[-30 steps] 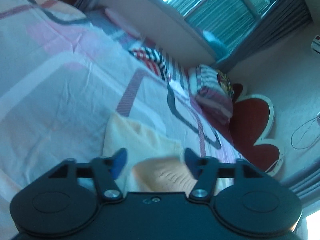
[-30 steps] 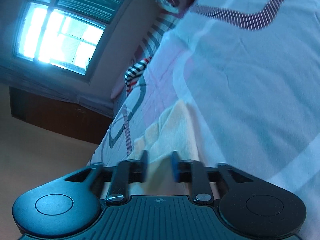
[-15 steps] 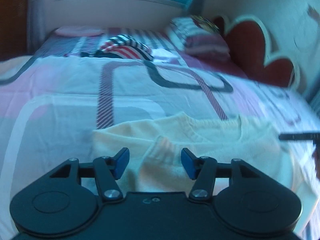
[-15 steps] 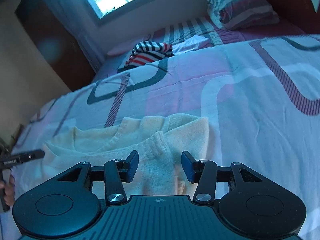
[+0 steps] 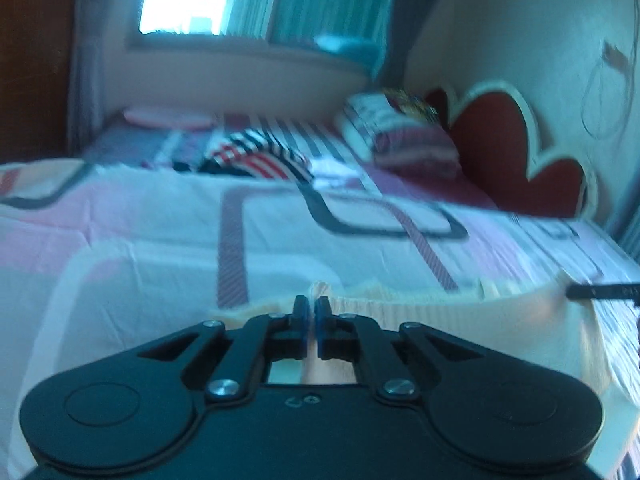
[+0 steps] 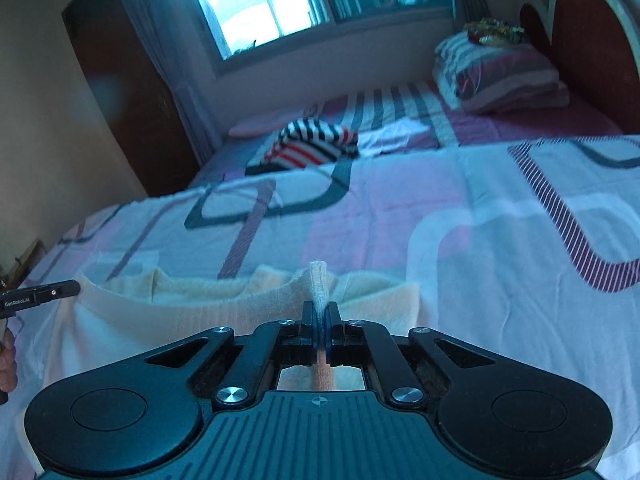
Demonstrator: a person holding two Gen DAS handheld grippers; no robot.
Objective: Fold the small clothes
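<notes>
Cream sweater (image 6: 224, 300), left gripper (image 6: 40, 298) marked "GenRobot.AI"

The small knitted garment (image 6: 248, 300) is pale cream-yellow, with a ribbed weave that reads slightly peach where the light falls. It lies on a bed sheet (image 6: 400, 216) of white and soft pink blocks, crossed by rounded bands — some dark grey, some finely striped in maroon. Farther back, a folded striped cloth (image 6: 312, 144) shows black-and-white bars above, red-and-white below. The pillow (image 6: 500, 76) carries grey, white and maroon stripes. The scalloped headboard (image 5: 516, 148) is deep red, edged in white. Both grippers have black bodies and blue pads.
</notes>
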